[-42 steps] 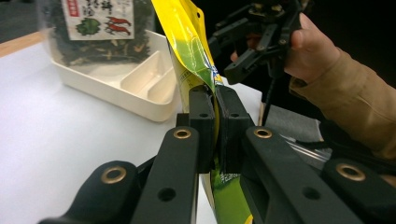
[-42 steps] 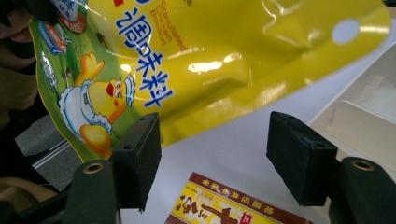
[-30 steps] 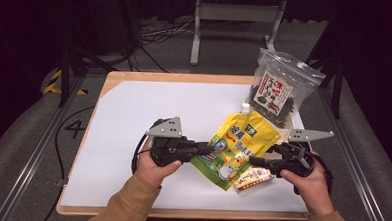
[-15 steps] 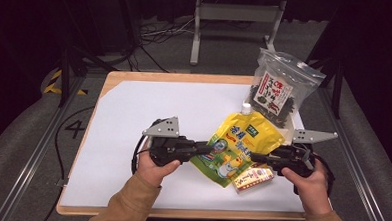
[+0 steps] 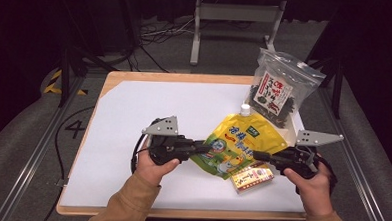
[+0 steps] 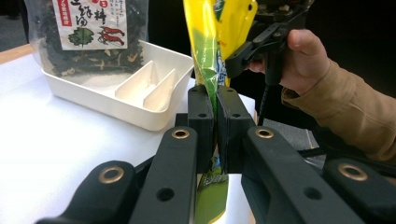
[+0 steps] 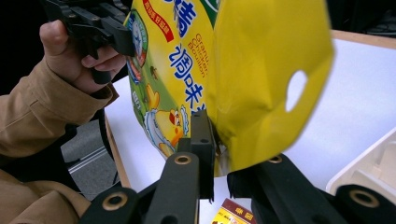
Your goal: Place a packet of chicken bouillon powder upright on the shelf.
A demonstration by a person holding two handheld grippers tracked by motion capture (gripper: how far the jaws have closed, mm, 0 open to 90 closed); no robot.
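A yellow and green spouted pouch (image 5: 240, 142) with a white cap hangs a little above the table between both grippers. My left gripper (image 5: 205, 149) is shut on its left edge; the jaws pinch the green edge of the pouch (image 6: 212, 84) in the left gripper view. My right gripper (image 5: 258, 156) is shut on its right edge, with the yellow pouch (image 7: 219, 70) folding over one jaw. A small red and yellow packet (image 5: 251, 177) lies flat on the table under the pouch's near corner.
A white divided tray (image 5: 296, 126) at the table's right side holds a clear bag of dark dried food (image 5: 277, 89) that stands upright. The tray (image 6: 135, 95) has two small compartments. White sheet (image 5: 149, 113) covers the wooden table top.
Both grippers and the pouch have shifted slightly; the pouch is held up a little more between them. The bag and the small packet have stayed where they were.
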